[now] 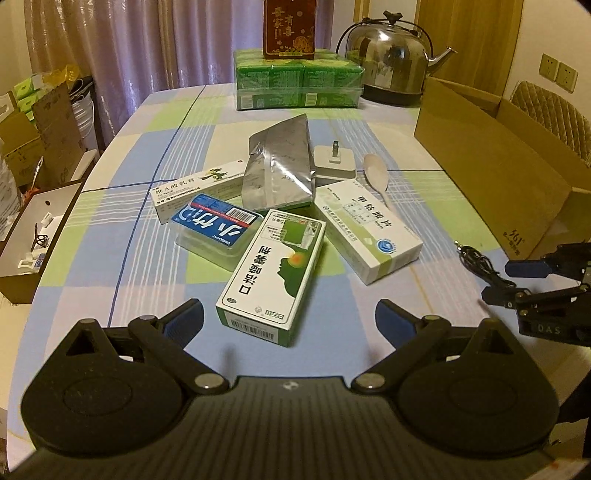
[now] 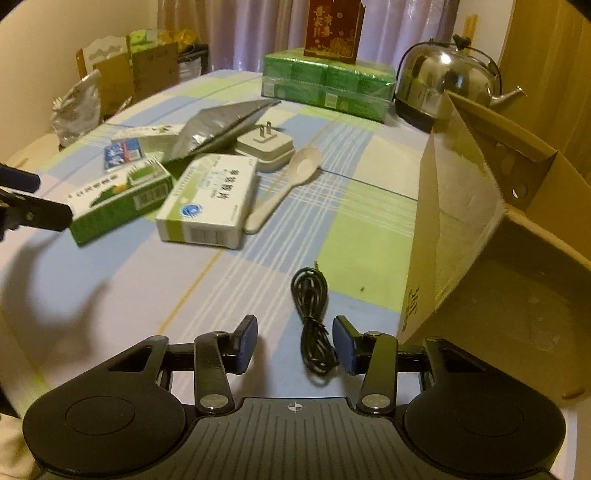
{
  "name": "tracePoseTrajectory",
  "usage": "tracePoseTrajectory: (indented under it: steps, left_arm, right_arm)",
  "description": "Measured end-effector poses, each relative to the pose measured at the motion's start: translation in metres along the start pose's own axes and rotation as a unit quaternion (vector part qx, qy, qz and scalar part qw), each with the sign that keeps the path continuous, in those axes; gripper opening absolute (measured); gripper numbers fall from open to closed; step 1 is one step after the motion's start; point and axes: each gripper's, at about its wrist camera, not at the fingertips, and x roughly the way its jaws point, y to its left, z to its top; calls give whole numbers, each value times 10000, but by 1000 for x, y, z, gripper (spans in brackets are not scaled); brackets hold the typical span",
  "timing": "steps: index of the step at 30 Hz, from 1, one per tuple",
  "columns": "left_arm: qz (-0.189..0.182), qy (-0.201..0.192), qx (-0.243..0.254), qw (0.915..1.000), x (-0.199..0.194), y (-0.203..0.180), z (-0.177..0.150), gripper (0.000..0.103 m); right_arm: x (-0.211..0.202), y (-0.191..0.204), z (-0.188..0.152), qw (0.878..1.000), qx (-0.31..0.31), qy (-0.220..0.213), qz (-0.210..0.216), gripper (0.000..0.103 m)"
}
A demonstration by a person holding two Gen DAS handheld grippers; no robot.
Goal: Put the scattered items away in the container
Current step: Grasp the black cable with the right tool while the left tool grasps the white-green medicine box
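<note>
- Both jaws stand apart: the left gripper (image 1: 290,317) is spread wide with the near end of a green-and-white medicine carton (image 1: 271,277) lying between its blue pads, untouched as far as the view shows; it grips nothing.
- Right gripper (image 2: 294,343) is open more narrowly, its pads straddling the near end of a coiled black audio cable (image 2: 312,321) that lies flat on the worktop – whether either pad touches it cannot be told.
- Scattered in a loose heap at mid-worktop: a white carton with a blue round logo (image 1: 369,229), a clear plastic case with a blue label (image 1: 216,229), a long white ointment box (image 1: 199,184), a crumpled silver foil pouch (image 1: 280,166) resting over the boxes, a white plug adapter (image 1: 334,164) with prongs up, and a white plastic spoon (image 1: 376,173) just beside the white carton.
- An open brown cardboard box (image 1: 498,177) – the container – sits at the right edge of the worktop, near the cable.
- A pastel blue, green and cream checked cloth (image 1: 147,258) covers the worktop.
- At the far end sit a shrink-wrapped pack of green boxes (image 1: 295,85), a dark red printed box (image 1: 290,29) on top, and a steel kettle (image 1: 391,62).
- Behind hang mauve curtains (image 1: 129,44); cartons and bags crowd the left side of the room.
</note>
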Motion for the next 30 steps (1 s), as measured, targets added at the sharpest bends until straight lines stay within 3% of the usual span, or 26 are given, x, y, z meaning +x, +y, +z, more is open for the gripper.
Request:
tracePoseTrajectory:
  steps: [9,12,16,24,28,30]
  left_arm:
    - [-14,26,71,10000,18,8,7,97]
    - [-20,25,141,9999,23,9,11,96]
    - [-59,41,208,9998,29,11,14,94]
    - [-96,276,532,9982,49,8,21,73]
    - [-22,455,694,9965,58,3,20,52]
    - [-51,495,698,9963,55,0,17,51]
  right_arm:
    - [15,-7,5,9998,197,39,57,35]
    - [15,-7,7,9994,323,59,106,14]
    - [11,-4,6,9983,509,61,260,11]
    - [3,17,14,9968,506,-4,616,11]
    - [4,18,15,9969,518,-7,600,11]
    - [4,16,14,9968,552,4,576,11]
